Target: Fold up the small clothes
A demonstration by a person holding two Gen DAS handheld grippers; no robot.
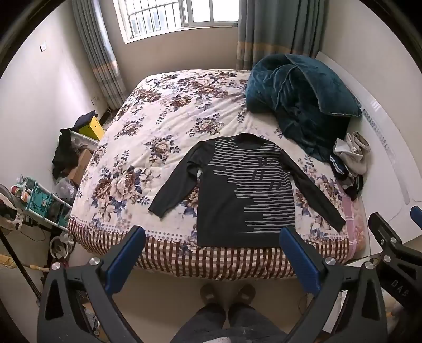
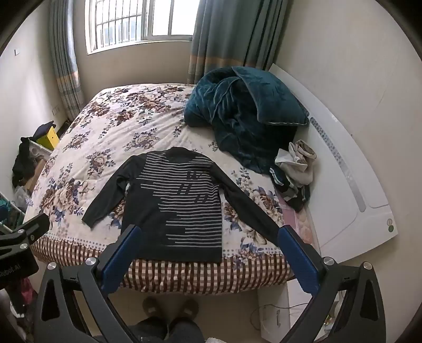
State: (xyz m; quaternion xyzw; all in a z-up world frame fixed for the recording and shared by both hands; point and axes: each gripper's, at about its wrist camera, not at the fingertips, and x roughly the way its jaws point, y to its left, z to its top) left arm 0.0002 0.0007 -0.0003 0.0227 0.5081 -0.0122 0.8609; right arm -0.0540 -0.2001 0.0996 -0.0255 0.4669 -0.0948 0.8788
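One dark long-sleeved top with grey horizontal stripes lies flat, front up, on the near part of the bed, hem at the bed's near edge, collar toward the window. Its two sleeves are spread out and down to either side, both flat on the cover. Under it, one floral quilted bed cover with a red-checked border.

Right of the top, near the headboard side: one small pile of mixed clothes, pale and dark pieces; count of pieces unclear. Behind the top, one crumpled teal plush blanket.

Two grippers, both above the floor before the bed, apart from the top. Left gripper: two blue-padded fingers spread wide, nothing between them. Right gripper: same, spread wide, empty.

Below, two slippered feet on the floor. One white headboard at the right. One window and two grey-blue curtains at the far wall.
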